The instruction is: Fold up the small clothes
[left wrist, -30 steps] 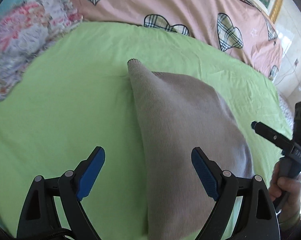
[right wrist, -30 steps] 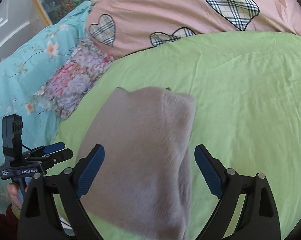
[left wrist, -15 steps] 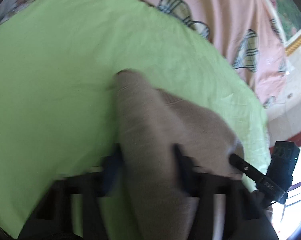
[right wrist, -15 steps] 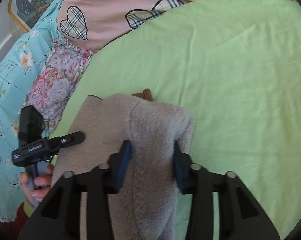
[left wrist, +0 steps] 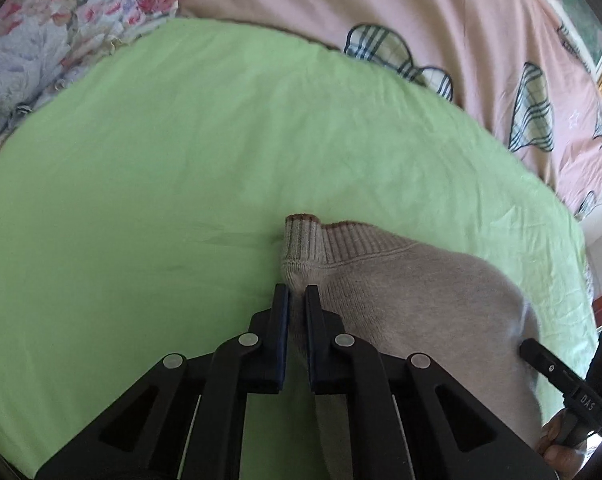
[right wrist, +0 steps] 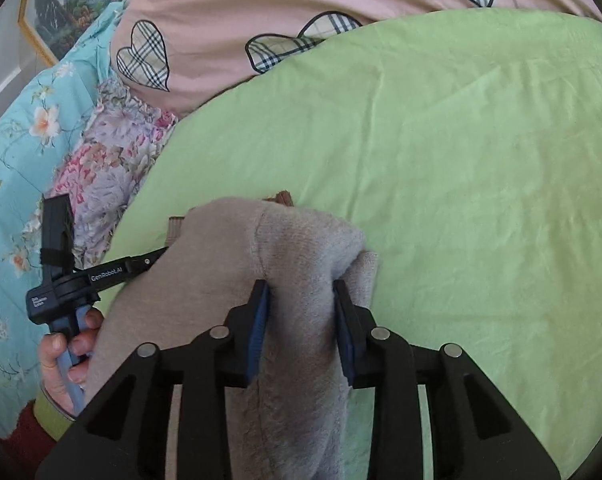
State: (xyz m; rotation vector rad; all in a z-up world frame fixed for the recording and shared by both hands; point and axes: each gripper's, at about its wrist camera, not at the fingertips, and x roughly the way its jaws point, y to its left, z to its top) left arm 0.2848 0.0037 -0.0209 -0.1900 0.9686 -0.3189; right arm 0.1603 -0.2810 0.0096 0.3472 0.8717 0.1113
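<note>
Right wrist view: "GenRobot.AI" in white along the black finger bar of the left gripper (right wrist: 151,261); small white print on its body, too small to read; left wrist view: "DAS" on the right gripper (left wrist: 527,349) body

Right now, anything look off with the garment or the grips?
Nothing stands out. The beige sweater lies on the green sheet, undamaged. The left gripper is clamped on a thin fold just below the ribbed cuff; the right gripper pinches a thicker bunch at the other edge.
</note>
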